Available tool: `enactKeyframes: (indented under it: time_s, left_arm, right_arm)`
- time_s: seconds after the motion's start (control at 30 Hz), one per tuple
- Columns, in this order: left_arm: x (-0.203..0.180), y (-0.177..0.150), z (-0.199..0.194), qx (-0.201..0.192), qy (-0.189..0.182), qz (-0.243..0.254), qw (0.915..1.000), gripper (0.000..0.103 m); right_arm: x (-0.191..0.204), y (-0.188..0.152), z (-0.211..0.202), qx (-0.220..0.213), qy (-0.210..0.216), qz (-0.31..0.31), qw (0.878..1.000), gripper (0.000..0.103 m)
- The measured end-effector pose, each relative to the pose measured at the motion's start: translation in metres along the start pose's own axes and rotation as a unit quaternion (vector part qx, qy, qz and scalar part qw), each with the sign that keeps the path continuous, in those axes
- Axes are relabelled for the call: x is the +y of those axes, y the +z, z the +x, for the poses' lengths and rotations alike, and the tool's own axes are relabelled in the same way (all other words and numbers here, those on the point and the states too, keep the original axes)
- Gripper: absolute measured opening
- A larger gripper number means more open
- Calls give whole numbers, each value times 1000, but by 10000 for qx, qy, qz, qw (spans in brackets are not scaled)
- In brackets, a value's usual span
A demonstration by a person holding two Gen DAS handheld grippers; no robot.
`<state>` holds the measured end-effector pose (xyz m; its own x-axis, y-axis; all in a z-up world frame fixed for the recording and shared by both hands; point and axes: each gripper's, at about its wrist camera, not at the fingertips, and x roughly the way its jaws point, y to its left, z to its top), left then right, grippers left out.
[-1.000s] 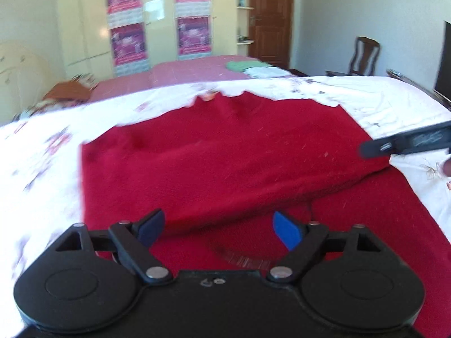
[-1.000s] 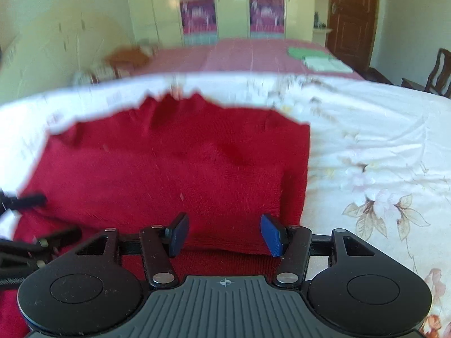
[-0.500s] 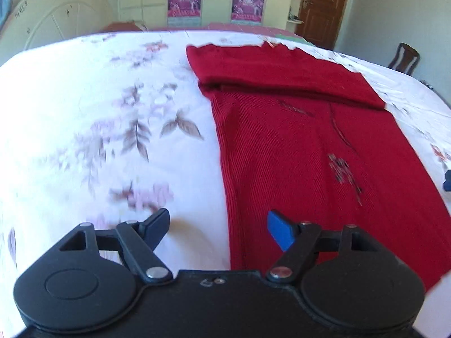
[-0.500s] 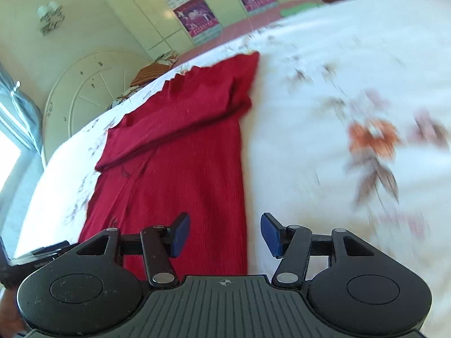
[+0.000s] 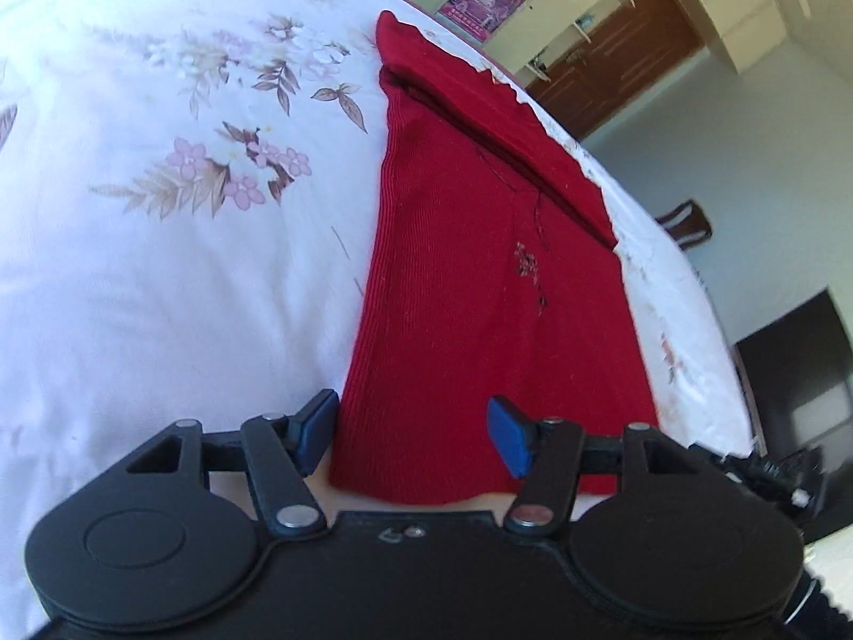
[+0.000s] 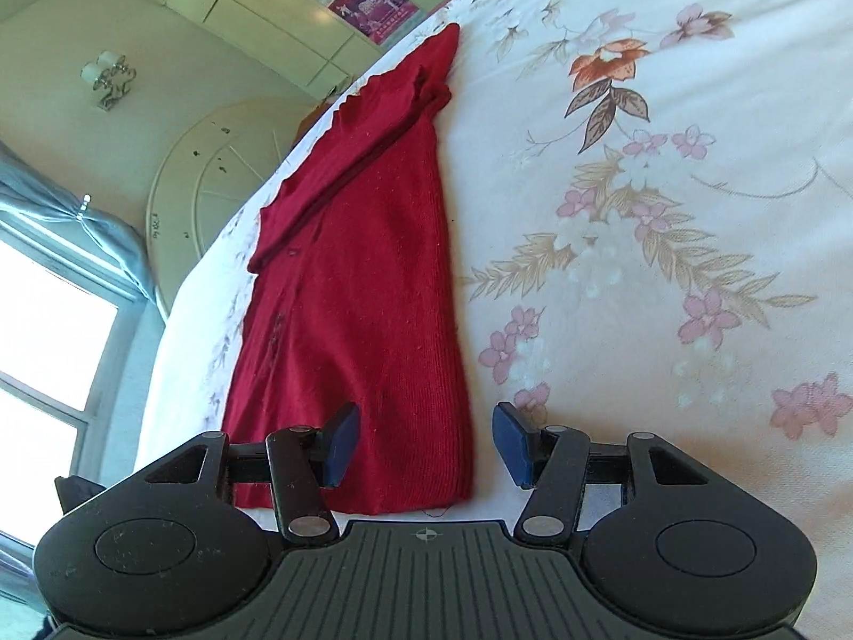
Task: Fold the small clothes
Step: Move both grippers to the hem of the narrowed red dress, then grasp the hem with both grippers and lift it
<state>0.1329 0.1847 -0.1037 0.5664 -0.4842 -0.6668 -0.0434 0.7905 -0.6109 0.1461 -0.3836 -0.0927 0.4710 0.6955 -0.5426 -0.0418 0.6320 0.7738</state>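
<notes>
A red knit garment (image 5: 469, 288) lies flat on the floral bedsheet (image 5: 176, 245), its far end folded back over itself. My left gripper (image 5: 413, 434) is open over the garment's near left corner, the hem between its blue pads. In the right wrist view the same garment (image 6: 362, 288) stretches away from me. My right gripper (image 6: 426, 442) is open over the near right corner, the garment's edge lying between its pads. Neither gripper holds cloth.
The white floral bedsheet (image 6: 666, 213) spreads wide on both sides of the garment. A headboard (image 6: 213, 170) and window (image 6: 48, 341) lie beyond the bed. A door (image 5: 613, 64), a chair (image 5: 687, 224) and a dark cabinet (image 5: 799, 373) stand past the bed's far side.
Both grippers have drawn back from the folded far end to the garment's near hem, each over one corner. Both stay open. The folded-over part rests where it was laid.
</notes>
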Motion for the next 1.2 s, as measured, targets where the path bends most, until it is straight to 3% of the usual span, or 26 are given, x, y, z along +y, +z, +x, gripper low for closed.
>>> enactKeyframes:
  time_s: [0.07, 0.1, 0.2, 0.3, 0.43, 0.53, 0.7, 0.8, 0.93, 1.07, 1.2]
  left_arm:
    - [7, 8, 8, 78, -260, -238, 9993, 60]
    - [10, 13, 12, 113, -394, -342, 9986, 60]
    - [13, 21, 21, 288, -638, -385, 9968, 59]
    - [8, 21, 25, 481, -719, -172, 9961, 55]
    - [18, 19, 28, 312, -910, -410, 9945, 54]
    - [26, 24, 37, 141, -964, -726, 9926, 43]
    - [14, 28, 47, 87, -861, -534, 9948, 41]
    - [9, 23, 45, 188, -884, -290, 9955, 41]
    - [18, 21, 44, 223, -1077, -487, 9927, 41]
    - [17, 26, 50, 168, -1076, -615, 9921, 41]
    - [13, 28, 54, 133, -1073, -597, 9923, 41]
  right_arm:
    - [-2, 4, 4, 91, 171, 83, 9998, 53]
    - [-1, 6, 8, 163, 216, 71, 9996, 40]
    - [0, 12, 26, 361, 278, 12, 9990, 30]
    - [-1, 16, 33, 372, 349, 90, 9987, 30]
    - [-5, 16, 27, 426, 352, 34, 9985, 30]
    - [-15, 24, 27, 298, 410, 205, 9985, 30]
    - [-20, 41, 40, 60, 502, 413, 9979, 30]
    - [-22, 38, 40, 328, 705, 388, 9962, 30]
    - [-18, 21, 33, 829, 1244, 290, 9883, 30]
    - [-21, 33, 31, 279, 823, 432, 9953, 31]
    - [-23, 42, 43, 245, 878, 587, 9941, 31]
